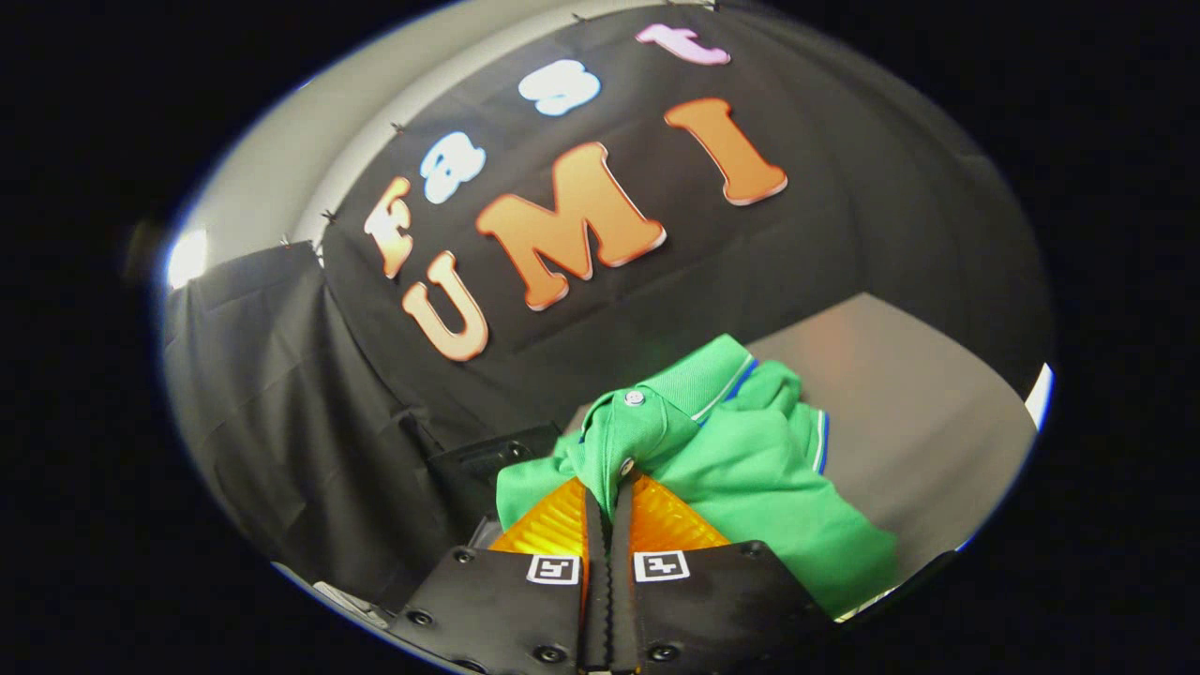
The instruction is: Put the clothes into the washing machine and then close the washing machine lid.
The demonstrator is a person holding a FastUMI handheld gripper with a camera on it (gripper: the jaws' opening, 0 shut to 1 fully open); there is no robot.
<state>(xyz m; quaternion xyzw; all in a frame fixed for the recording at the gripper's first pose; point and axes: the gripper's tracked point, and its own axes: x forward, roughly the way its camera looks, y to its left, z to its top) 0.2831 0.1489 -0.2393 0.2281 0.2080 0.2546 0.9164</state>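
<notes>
The tongs are pinched tight on a fold of the green polo shirt, the cloth caught between both fingers near the buttoned placket. The rest of the shirt hangs and bunches just ahead of the fingers, collar uppermost, over the grey worktop. The grip takes only a narrow pleat, so the fabric could slide out under its own weight if swung quickly. The trailing hem may also drag or snag on the dark object beside the fingers. Beyond is the black booth wall; I cannot make out the washing machine.
</notes>
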